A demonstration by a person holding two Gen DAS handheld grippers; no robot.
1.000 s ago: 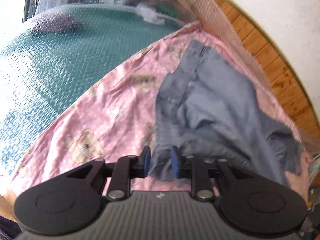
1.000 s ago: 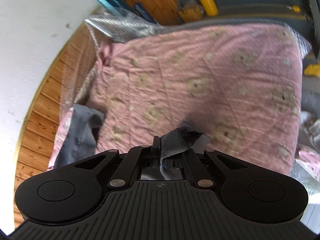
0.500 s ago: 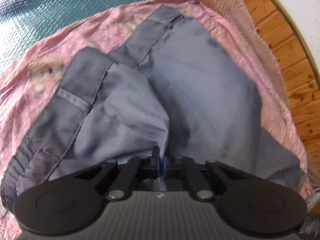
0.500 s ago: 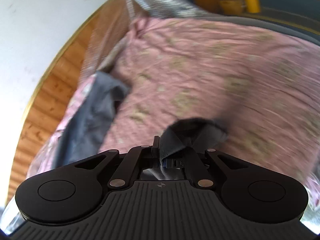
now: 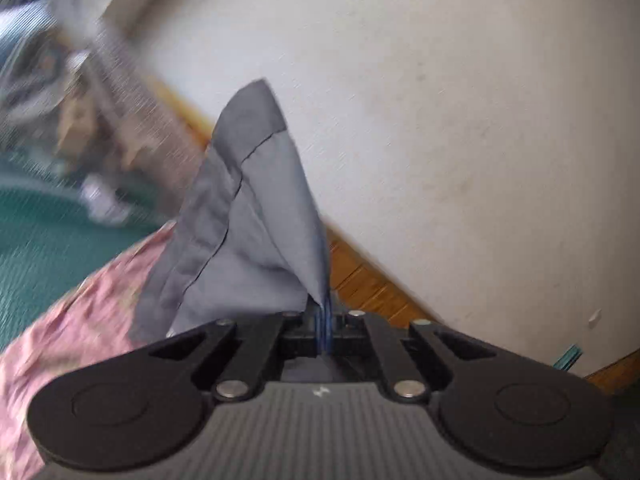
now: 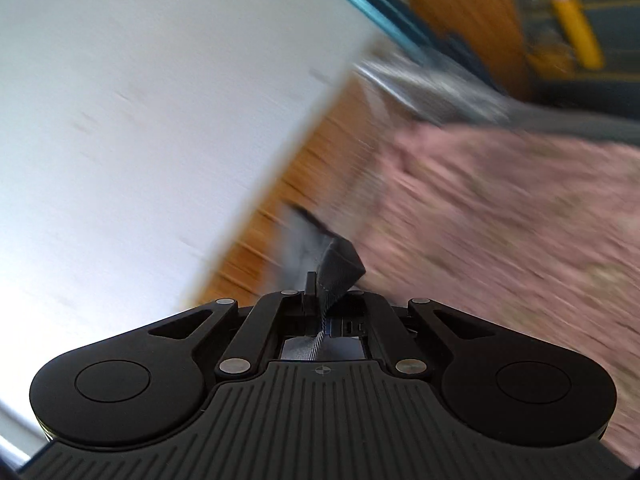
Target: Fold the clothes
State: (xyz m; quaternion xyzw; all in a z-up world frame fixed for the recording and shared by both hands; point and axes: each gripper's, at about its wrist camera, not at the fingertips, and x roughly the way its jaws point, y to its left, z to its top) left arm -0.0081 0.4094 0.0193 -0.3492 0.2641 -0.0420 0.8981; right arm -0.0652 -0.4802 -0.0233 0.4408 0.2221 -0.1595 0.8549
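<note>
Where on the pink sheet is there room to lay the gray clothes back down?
The pink sheet looks bare from the wooden floor strip across to its right edge. It is crowded only near each tool, where the gray garment is pinched.

The left gripper point(image 5: 323, 322), open beside the grey garment point(image 5: 256, 216) a second ago, has clamped its fabric and lifted it off the pink sheet point(image 5: 68, 320) so it rises against the white wall point(image 5: 460, 120). The right gripper point(image 6: 320, 300) has swung from over the sheet toward the wall-side edge.
</note>
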